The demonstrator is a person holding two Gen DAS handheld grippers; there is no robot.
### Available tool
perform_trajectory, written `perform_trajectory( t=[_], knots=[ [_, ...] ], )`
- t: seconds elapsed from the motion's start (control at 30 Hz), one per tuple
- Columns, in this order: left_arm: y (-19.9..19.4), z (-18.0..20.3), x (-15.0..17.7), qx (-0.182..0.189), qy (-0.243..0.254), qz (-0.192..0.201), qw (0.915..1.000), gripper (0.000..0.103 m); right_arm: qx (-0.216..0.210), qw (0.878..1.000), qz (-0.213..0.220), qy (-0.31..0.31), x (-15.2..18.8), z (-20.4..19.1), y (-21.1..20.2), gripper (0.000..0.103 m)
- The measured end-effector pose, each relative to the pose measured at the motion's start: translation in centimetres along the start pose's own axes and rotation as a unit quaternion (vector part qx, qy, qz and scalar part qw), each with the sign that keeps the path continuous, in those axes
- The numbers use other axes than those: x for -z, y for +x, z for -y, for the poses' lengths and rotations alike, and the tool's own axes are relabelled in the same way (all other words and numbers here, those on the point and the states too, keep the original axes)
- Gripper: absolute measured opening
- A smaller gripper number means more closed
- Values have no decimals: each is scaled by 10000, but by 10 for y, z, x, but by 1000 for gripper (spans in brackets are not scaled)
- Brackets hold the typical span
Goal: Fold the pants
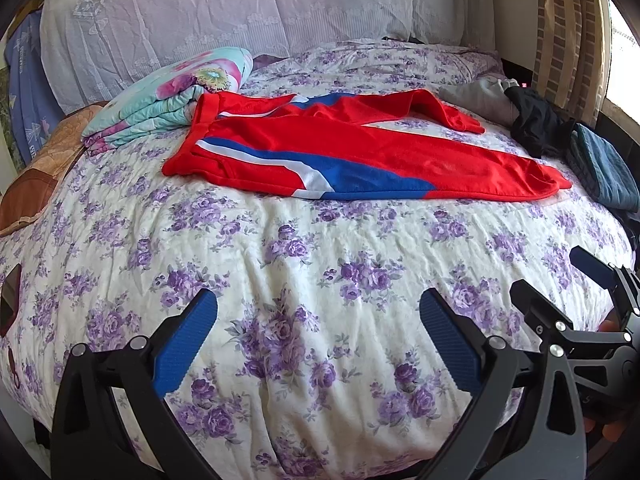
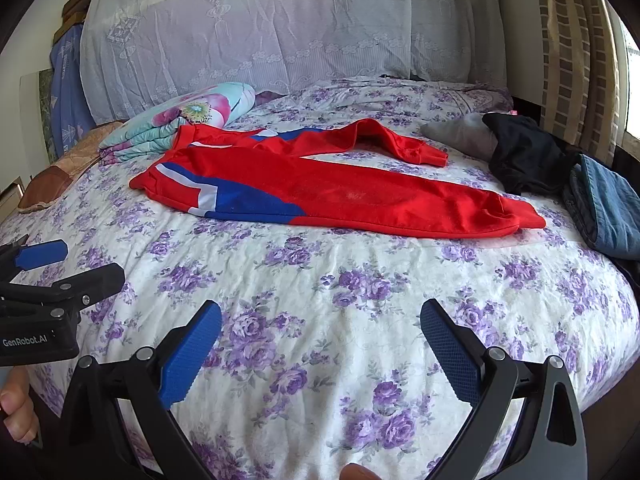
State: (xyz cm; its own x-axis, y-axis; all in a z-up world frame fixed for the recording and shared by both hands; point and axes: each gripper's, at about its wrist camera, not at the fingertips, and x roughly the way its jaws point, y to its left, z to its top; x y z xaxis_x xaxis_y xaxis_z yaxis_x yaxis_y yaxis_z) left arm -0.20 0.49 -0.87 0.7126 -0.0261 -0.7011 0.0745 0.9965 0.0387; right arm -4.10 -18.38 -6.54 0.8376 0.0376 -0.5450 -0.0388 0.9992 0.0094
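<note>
On the bed (image 1: 320,264), you've got a white quilt w/ purple flower print covering pretty much everything, lightly wrinkled. Behind it there's a pale lace cover (image 1: 248,4) draped over the headboard, and a striped curtain (image 2: 576,52) on the right by a bright window. A folded floral blanket (image 1: 168,96) in teal and pink sits at the far left of the bed, w/ a brown patterned pillow (image 1: 44,168) beside it near the edge. Over on the right: a grey garment (image 2: 456,132), a black garment (image 2: 524,156) just beside it, and folded blue jeans (image 2: 608,208) at the edge.

The red pants (image 1: 360,152) lie mid-bed, well apart from both your grippers. Waistband's at the left, touching the blanket; legs run to the right. Blue and white stripes run across the hip area. The near leg is laid out mostly flat; the far leg is bunched and angled away, so the two splay apart.

Your left gripper (image 1: 318,344) is spread wide, nothing between the blue pads, hovering over bare quilt. Right gripper (image 2: 320,344) same deal, fingers apart and empty, just beside the left one.
</note>
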Motion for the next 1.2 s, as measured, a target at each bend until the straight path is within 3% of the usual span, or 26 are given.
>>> perform_trajectory(
  t=[1.2],
  knots=[
    [8, 4, 2, 49, 30, -144, 9999, 99, -15, 10000, -75, 13, 3, 3, 7, 100]
  ],
)
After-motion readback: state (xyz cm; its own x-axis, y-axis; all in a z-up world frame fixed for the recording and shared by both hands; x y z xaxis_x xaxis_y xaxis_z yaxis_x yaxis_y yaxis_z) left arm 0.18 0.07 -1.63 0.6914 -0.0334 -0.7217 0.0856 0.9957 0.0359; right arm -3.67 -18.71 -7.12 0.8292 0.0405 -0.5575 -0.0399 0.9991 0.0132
